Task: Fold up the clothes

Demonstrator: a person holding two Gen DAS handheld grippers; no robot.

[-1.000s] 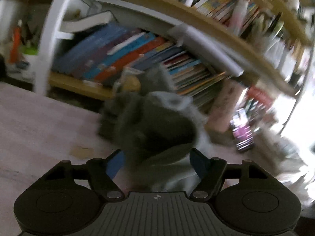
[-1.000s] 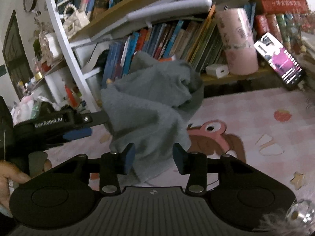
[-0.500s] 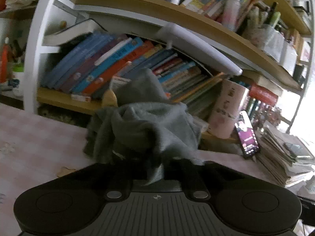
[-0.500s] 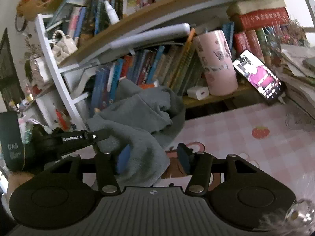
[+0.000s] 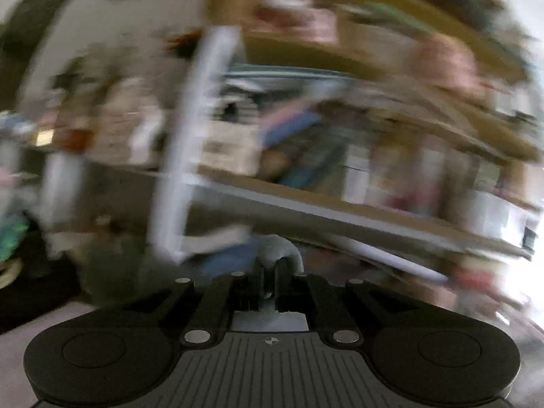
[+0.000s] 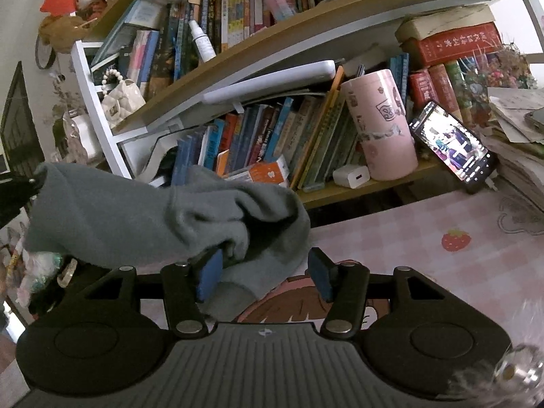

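Right wrist view: bookshelf (image 6: 272, 54) across the back, pink checked bench (image 6: 425, 238) below. Grey garment (image 6: 136, 217) stretched from far left edge down to bench, lower end bunched just ahead of right gripper (image 6: 265, 272). Right gripper spread about halfway, jaws just opened further; a fold of cloth lies against the left pad, right pad clear of it, no pinch evident. Left gripper (image 5: 270, 273) pressed together on a small grey bunch of the garment, raised off the bench.

Step judged: opening-out of the garment before the first fold. Next move calls for closing right gripper on a free edge or corner, then pulling apart to flatten on the bench.

Left wrist view: heavily motion-blurred; shelf contents unreadable. Garment type, hems and sleeves not distinguishable. Left gripper body cut off at frame edge in right wrist view.
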